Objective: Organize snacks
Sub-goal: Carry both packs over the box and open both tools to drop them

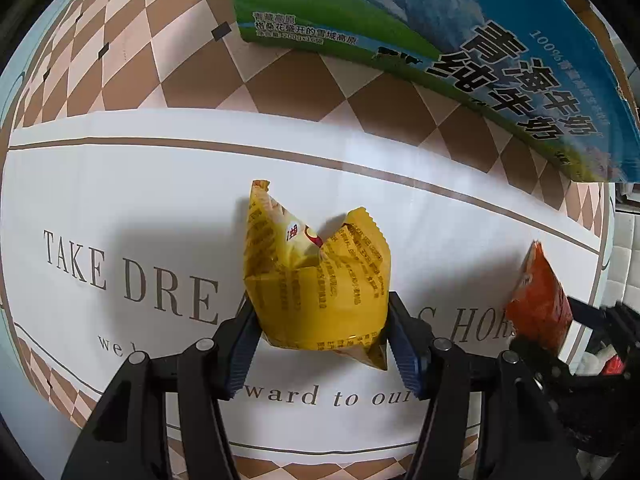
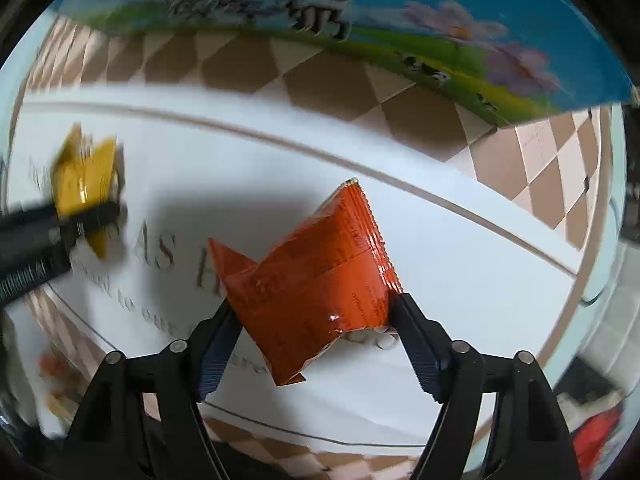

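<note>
A yellow snack packet [image 1: 316,280] hangs crumpled between the blue pads of my left gripper [image 1: 322,312], which is shut on its lower half above the table. An orange snack packet [image 2: 316,292] sits between the pads of my right gripper [image 2: 314,304], both pads pressing its sides, and it hangs tilted over the table. In the left wrist view the orange packet [image 1: 538,300] shows at the right edge, held by the right gripper [image 1: 592,340]. In the blurred right wrist view the yellow packet [image 2: 84,184] appears at the far left in the left gripper [image 2: 80,216].
A large blue and green milk carton box [image 1: 480,40] stands at the far side of the table, also blurred in the right wrist view [image 2: 280,0]. The tablecloth [image 1: 120,180] is white with printed lettering and a brown checkered border. Blurred objects lie at the lower corners.
</note>
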`<state>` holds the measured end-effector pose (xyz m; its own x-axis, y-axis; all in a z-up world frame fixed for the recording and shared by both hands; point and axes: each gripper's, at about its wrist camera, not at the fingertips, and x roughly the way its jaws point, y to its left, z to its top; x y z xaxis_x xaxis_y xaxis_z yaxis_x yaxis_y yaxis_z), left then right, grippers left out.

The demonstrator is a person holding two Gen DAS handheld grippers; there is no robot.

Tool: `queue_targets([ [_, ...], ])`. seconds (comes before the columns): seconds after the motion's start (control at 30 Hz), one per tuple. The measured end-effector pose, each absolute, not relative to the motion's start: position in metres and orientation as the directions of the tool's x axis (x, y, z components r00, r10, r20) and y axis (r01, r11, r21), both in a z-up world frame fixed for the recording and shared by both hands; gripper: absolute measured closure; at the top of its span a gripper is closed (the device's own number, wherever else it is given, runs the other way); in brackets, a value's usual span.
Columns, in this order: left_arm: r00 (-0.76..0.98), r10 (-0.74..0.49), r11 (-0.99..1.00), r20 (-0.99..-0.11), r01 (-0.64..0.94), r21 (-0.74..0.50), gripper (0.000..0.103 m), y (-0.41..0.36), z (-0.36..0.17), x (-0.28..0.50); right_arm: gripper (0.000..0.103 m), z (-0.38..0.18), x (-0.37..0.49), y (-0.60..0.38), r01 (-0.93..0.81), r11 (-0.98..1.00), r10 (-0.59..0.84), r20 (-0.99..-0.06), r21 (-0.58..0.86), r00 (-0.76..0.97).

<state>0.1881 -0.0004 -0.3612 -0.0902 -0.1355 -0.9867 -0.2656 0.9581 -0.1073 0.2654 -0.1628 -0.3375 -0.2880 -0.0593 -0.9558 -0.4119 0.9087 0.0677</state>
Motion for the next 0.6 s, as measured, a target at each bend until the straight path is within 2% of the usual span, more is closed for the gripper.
queue_targets([
  [0.13,-0.093,-0.150,0.953,-0.984,-0.277,-0.120,0.045,0.008,-0.360,0.186,0.016,-0.324,0.275,-0.198,-0.167,0.967,0.133,-0.937,0.195,-0.322],
  [0.3,-0.106,-0.158,0.952,-0.982,-0.279,-0.123,0.044,0.011,-0.362,0.191,0.013,-0.325,0.283,-0.242,0.181,0.930,0.362,-0.877,0.319,-0.315],
  [0.5,-0.120,-0.159,0.950,-0.980,-0.287,-0.119,0.043,0.014,-0.372,0.196,0.012,-0.361,0.272,-0.274,0.494,0.820,0.480,-0.817,0.288,-0.320],
  [0.6,-0.126,-0.164,0.947,-0.978,-0.298,-0.120,0.043,0.016,-0.375,0.200,0.012,-0.365,0.267,-0.272,0.537,0.793,0.498,-0.815,0.289,-0.297],
])
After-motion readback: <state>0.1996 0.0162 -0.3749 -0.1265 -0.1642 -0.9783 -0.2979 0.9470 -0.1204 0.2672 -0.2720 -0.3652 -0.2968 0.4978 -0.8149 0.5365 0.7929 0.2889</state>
